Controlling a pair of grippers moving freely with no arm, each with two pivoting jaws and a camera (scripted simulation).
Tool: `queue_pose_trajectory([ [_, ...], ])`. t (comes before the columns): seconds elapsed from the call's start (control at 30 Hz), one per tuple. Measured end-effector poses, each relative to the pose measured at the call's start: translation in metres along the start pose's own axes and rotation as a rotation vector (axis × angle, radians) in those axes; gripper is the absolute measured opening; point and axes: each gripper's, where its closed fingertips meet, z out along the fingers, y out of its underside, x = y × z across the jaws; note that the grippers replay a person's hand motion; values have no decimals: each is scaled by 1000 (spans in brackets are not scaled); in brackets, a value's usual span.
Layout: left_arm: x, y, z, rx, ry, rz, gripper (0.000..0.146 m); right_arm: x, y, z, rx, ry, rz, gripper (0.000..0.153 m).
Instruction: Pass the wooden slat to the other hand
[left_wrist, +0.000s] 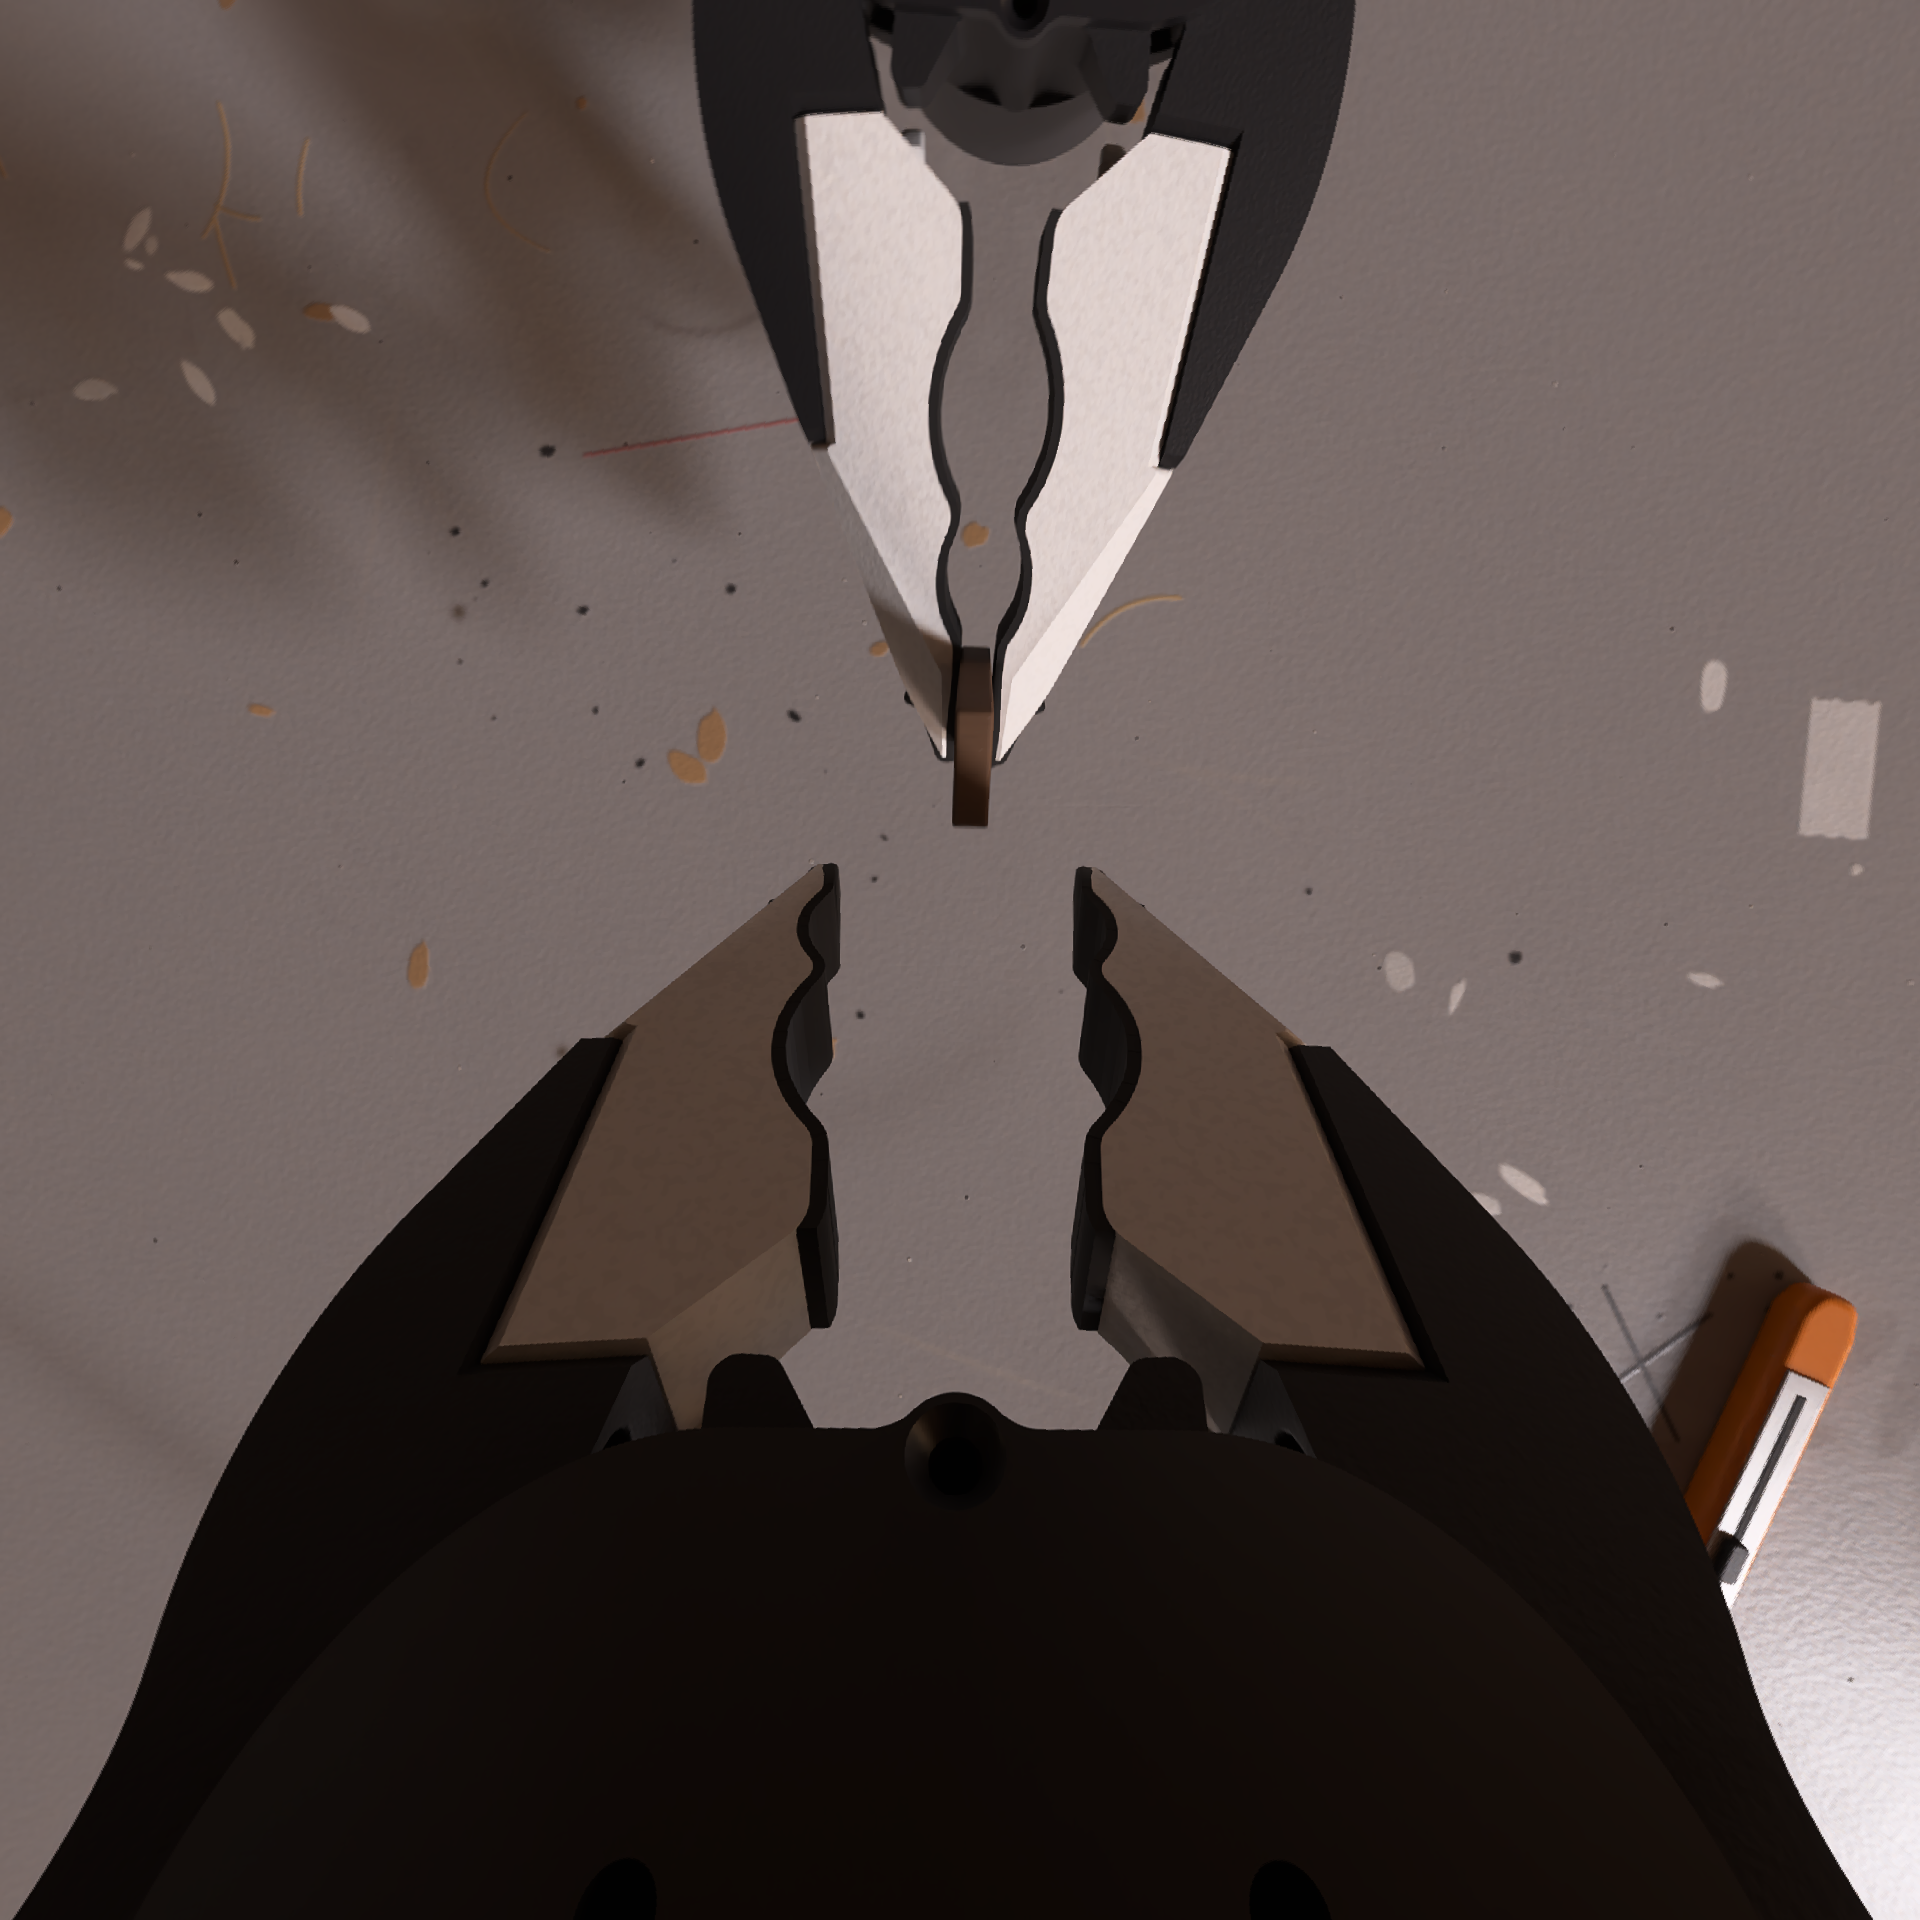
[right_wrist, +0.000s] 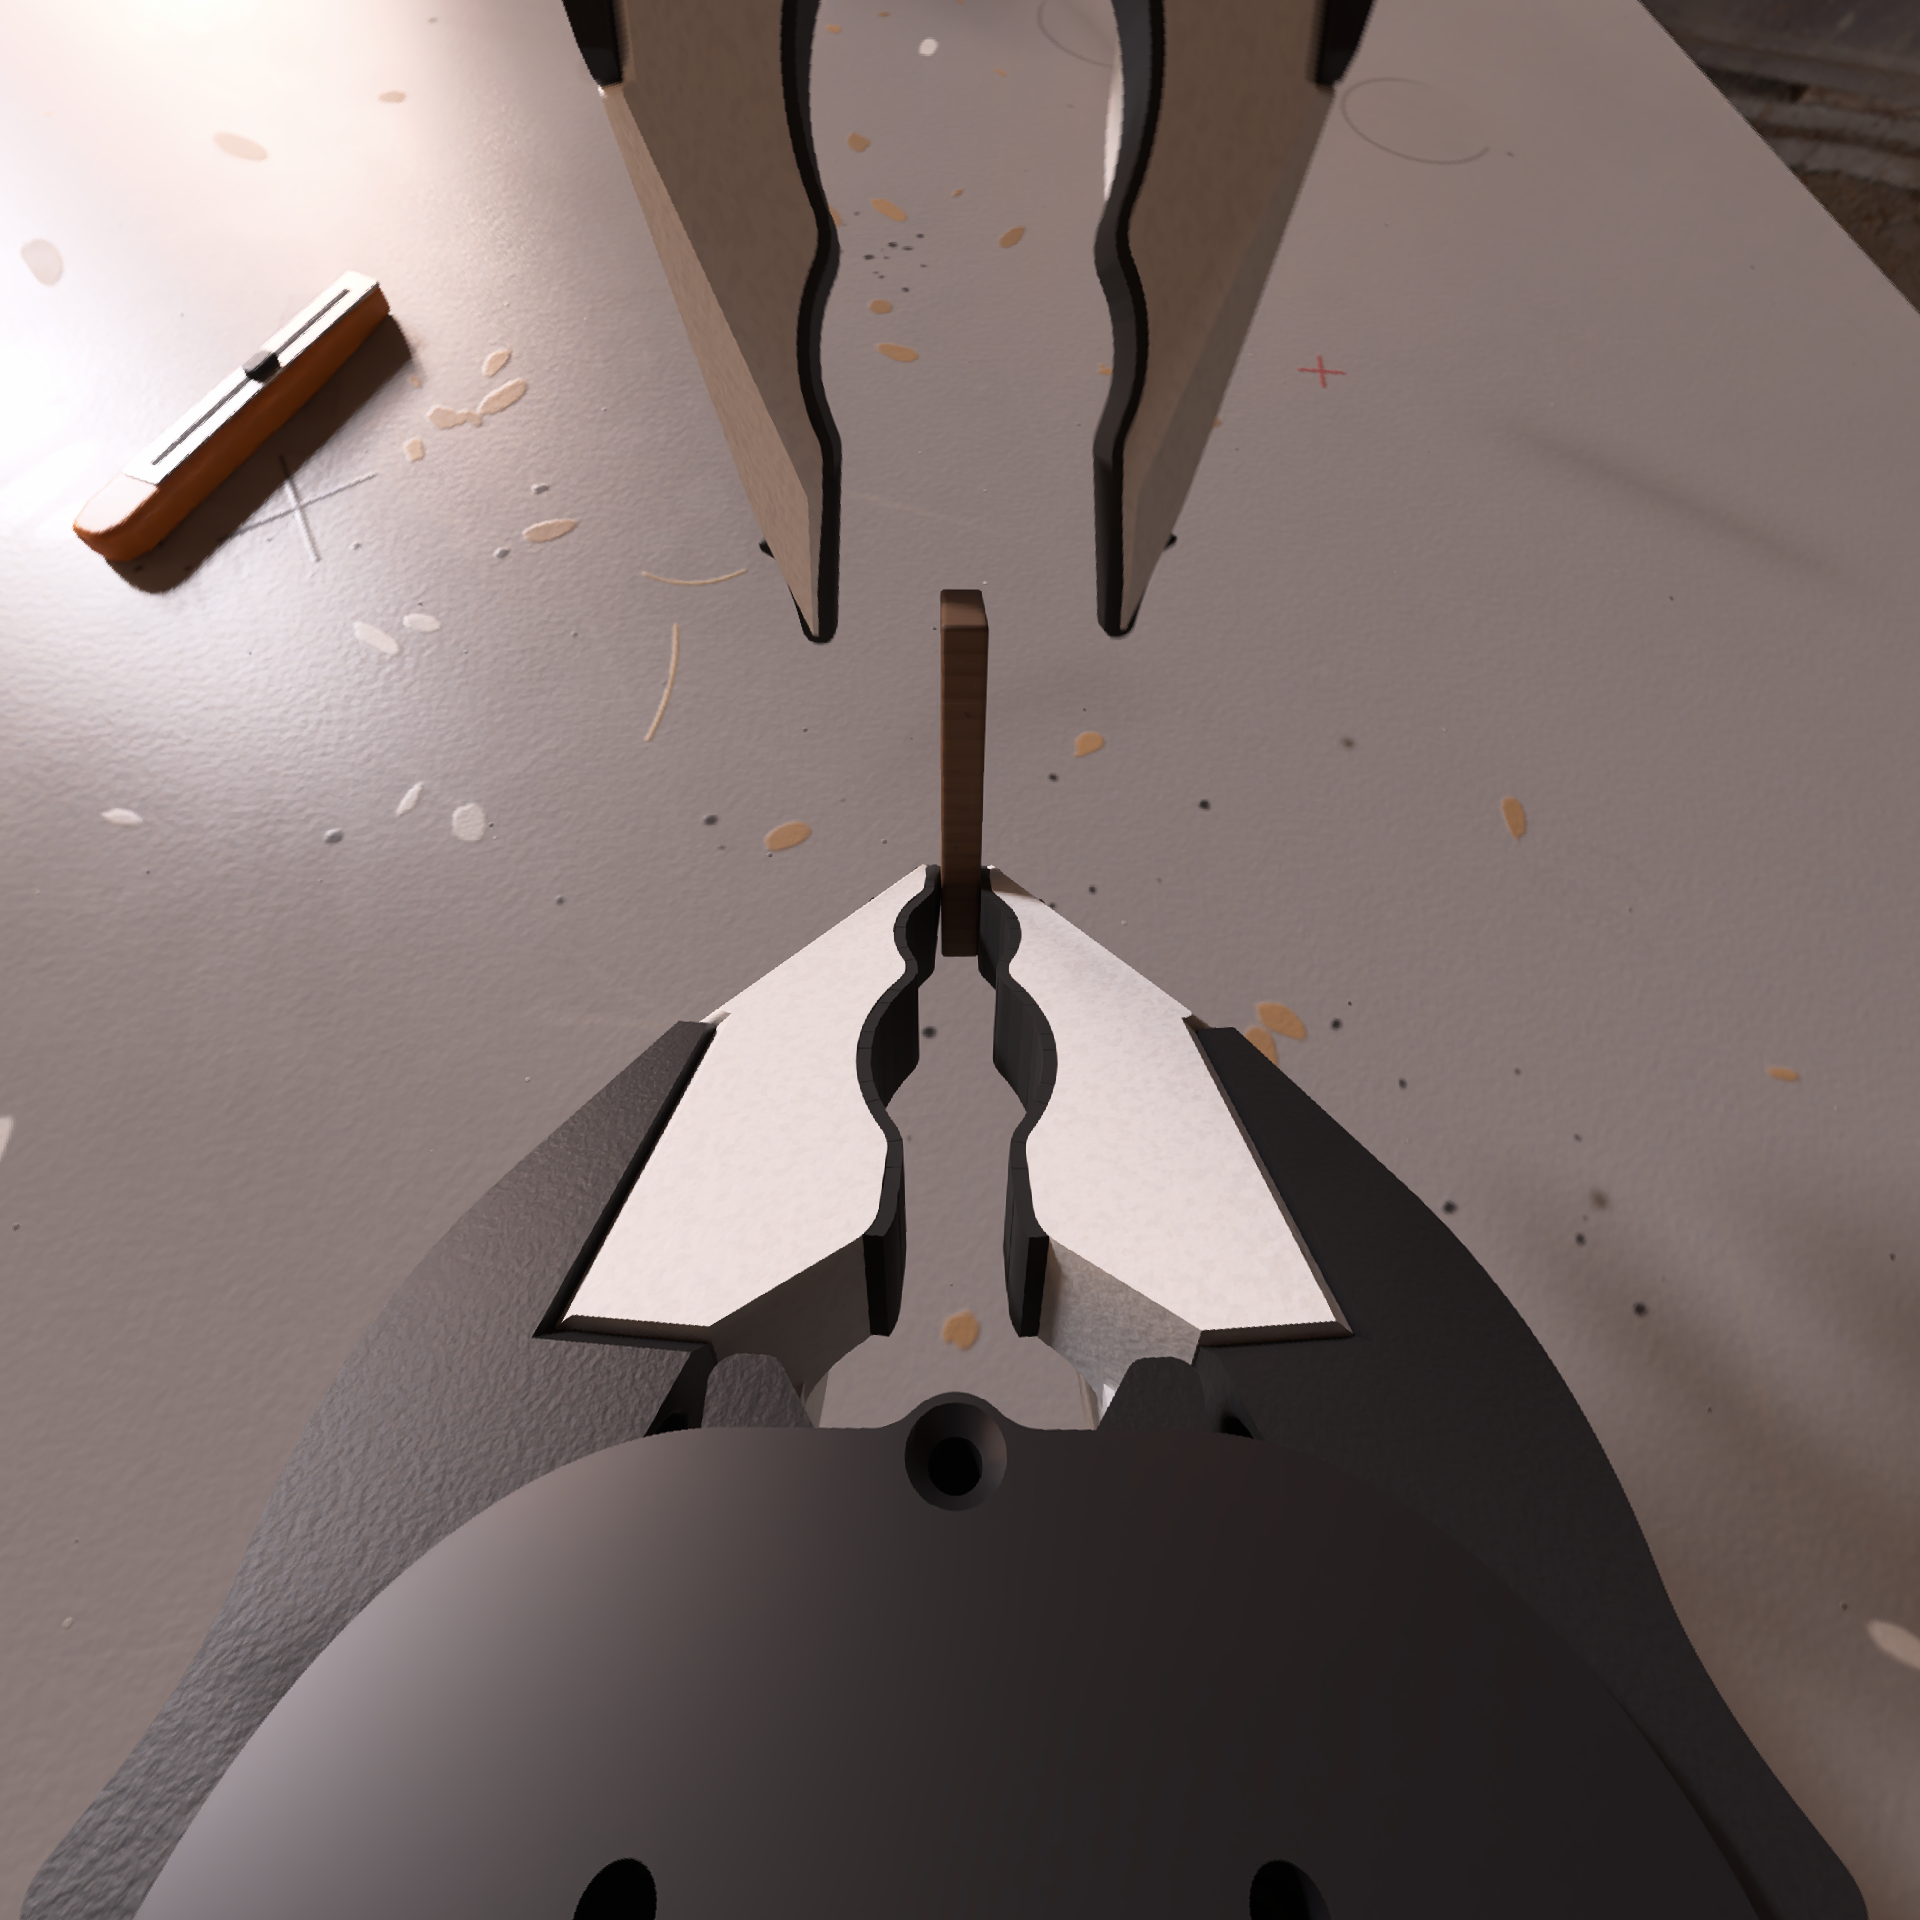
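Pinched at the very tips of the right gripper (right_wrist: 961, 914): one end of the wooden slat (right_wrist: 961, 748), held edge-on in mid-air above the table (right_wrist: 312, 1039). Clenched tight on that near end, with most of the slat's length jutting forward, free.

Looked thin, narrow, dark-grained and straight; no sag along the free length, so judged stiff and very light. Probably smooth on the flat faces, hence liable to pivot or slip under a tip-only pinch. Little sign of fragility, though a hard squeeze across so thin a piece seemed unwise.

Farther out, facing it: the left gripper (left_wrist: 954, 883), spread wide and holding nothing, its fingertips (right_wrist: 816, 613) flanking the slat's far end without touching. Best hold judged to be on the two broad faces of the free end, well clear of the right gripper's tips, and deep enough between the pads to resist twisting.

Beyond, off to the side on the table: an orange utility knife (right_wrist: 234, 421) among scattered wood shavings (right_wrist: 499, 400), well apart from the exchange.
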Motion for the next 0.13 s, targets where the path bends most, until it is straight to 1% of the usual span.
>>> queue_pose_trajectory([
  [0.13, 5, 2, 5, -52, -6, 42, 45, -6, -3, 5, -10, -9, -71, 6],
])
